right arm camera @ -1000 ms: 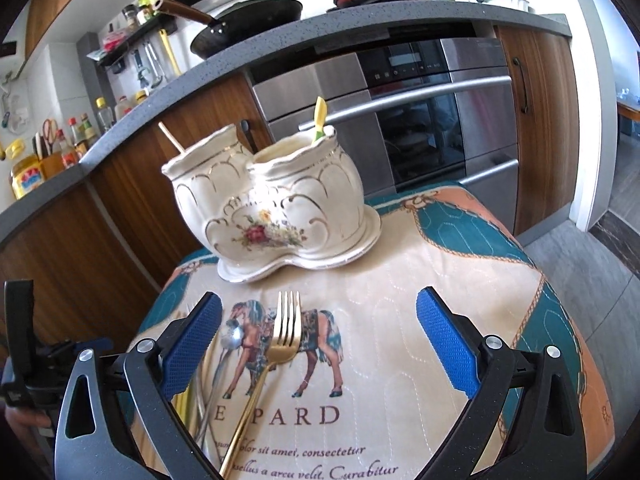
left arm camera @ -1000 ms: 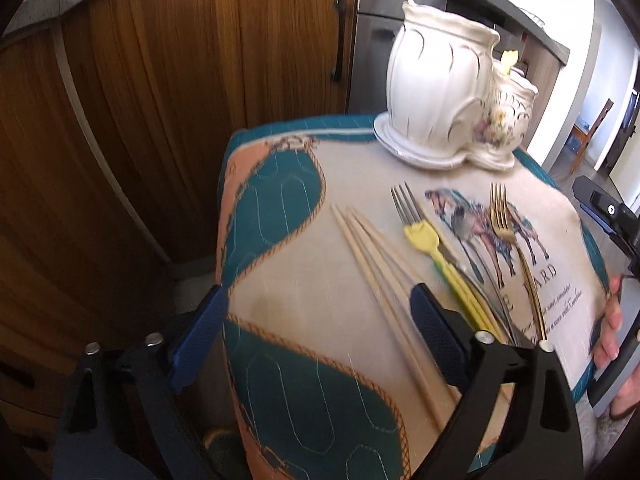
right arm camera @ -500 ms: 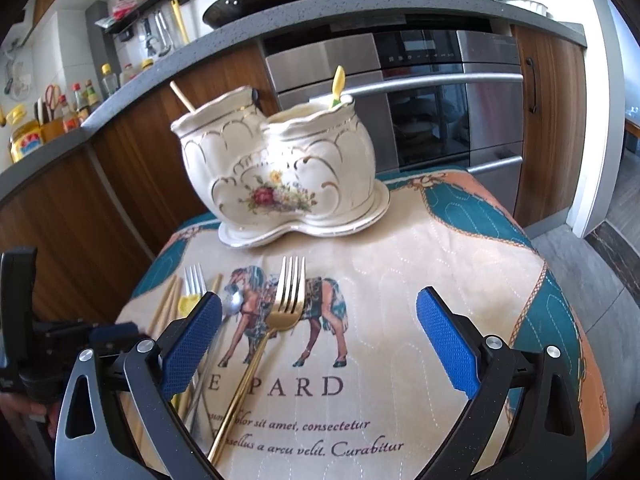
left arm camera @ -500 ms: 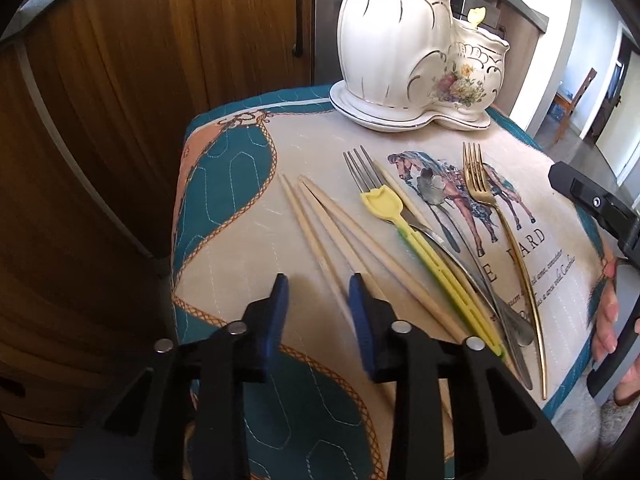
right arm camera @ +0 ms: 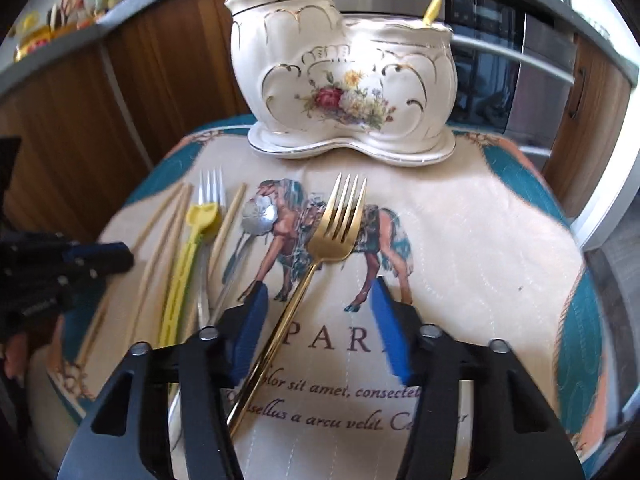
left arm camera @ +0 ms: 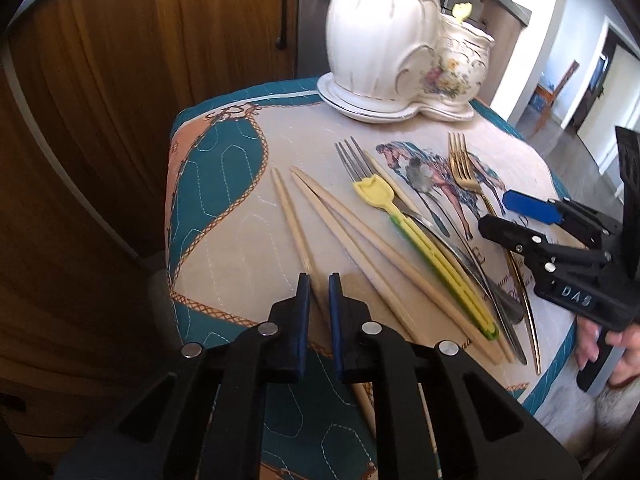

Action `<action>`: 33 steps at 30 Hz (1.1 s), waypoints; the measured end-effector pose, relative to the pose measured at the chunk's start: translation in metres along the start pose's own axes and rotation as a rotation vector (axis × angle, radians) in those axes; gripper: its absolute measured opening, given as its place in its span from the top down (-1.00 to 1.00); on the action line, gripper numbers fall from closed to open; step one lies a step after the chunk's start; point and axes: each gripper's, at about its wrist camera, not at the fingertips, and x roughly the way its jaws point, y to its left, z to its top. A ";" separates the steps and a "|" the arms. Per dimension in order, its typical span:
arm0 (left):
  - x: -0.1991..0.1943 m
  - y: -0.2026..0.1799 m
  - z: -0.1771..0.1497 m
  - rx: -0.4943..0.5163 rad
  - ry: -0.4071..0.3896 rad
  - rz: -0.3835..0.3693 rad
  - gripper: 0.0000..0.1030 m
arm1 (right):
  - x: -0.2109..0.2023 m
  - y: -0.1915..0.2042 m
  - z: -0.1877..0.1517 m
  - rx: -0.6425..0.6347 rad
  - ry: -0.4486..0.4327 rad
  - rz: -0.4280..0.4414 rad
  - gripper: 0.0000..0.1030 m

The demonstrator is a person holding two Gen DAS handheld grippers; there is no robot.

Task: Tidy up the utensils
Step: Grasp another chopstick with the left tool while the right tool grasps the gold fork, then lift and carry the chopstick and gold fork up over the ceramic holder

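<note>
At the bottom of the left view, our left gripper is closing its jaws around the leftmost chopstick on the cloth. Lower centre in the right view, our right gripper is closing, its jaws astride the gold fork but not yet touching. Both are thin and lie flat, so either could slip. The holder waits up top.

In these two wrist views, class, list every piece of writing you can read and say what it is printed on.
"PAR": large letters on the printed cloth, partly hidden by the right gripper.
"olor sit amet, consectet": script line on the cloth below that.
"sellus a arcu velit. C": next script line, cut off at both ends.
"DAS": raised letters on the right gripper's body, seen in the left wrist view.
Nothing else is legible.
</note>
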 end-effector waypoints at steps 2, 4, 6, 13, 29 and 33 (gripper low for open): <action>0.001 -0.001 0.001 0.005 -0.002 0.006 0.79 | 0.001 0.001 0.002 -0.004 0.012 -0.002 0.25; 0.002 -0.001 0.003 0.003 -0.001 0.010 0.77 | 0.002 0.005 0.003 -0.023 0.021 0.001 0.45; 0.003 -0.001 0.004 -0.002 0.001 0.014 0.76 | 0.003 0.008 0.004 -0.035 0.025 0.006 0.65; 0.006 0.003 0.009 -0.004 0.006 0.033 0.87 | -0.001 -0.007 0.002 0.063 0.017 0.064 0.85; -0.048 0.006 0.025 -0.022 -0.212 -0.036 0.91 | -0.059 -0.031 0.010 0.134 -0.256 0.142 0.87; -0.062 0.002 0.031 -0.010 -0.268 -0.055 0.91 | -0.072 -0.028 0.013 0.113 -0.332 0.129 0.88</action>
